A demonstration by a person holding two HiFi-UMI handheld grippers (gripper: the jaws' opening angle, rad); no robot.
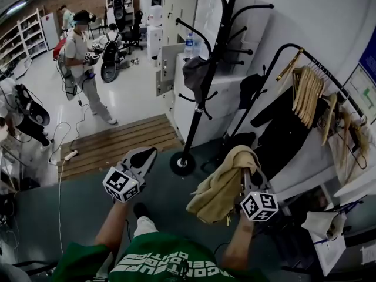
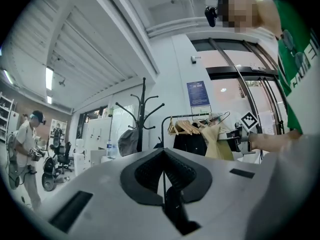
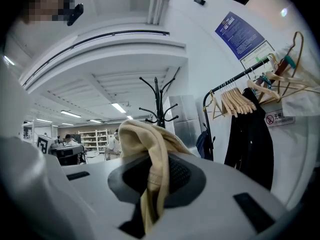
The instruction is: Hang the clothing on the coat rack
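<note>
A tan garment (image 1: 220, 187) hangs bunched from my right gripper (image 1: 248, 174), which is shut on it; in the right gripper view the cloth (image 3: 150, 149) is pinched between the jaws and drapes over them. The black coat rack (image 1: 202, 81) stands ahead in the middle, its round base (image 1: 182, 164) on the floor between the two grippers. A grey item (image 1: 194, 72) and a dark one (image 1: 249, 87) hang on its hooks. My left gripper (image 1: 141, 157) points toward the base, left of it, its jaws shut with nothing in them (image 2: 164, 181).
A clothes rail (image 1: 320, 69) with wooden hangers (image 1: 308, 93) and black clothing (image 1: 288, 128) stands at the right. White cabinets (image 1: 176, 34) lie behind the rack, a wooden platform (image 1: 117, 143) to the left. A person (image 1: 82, 63) stands far back left.
</note>
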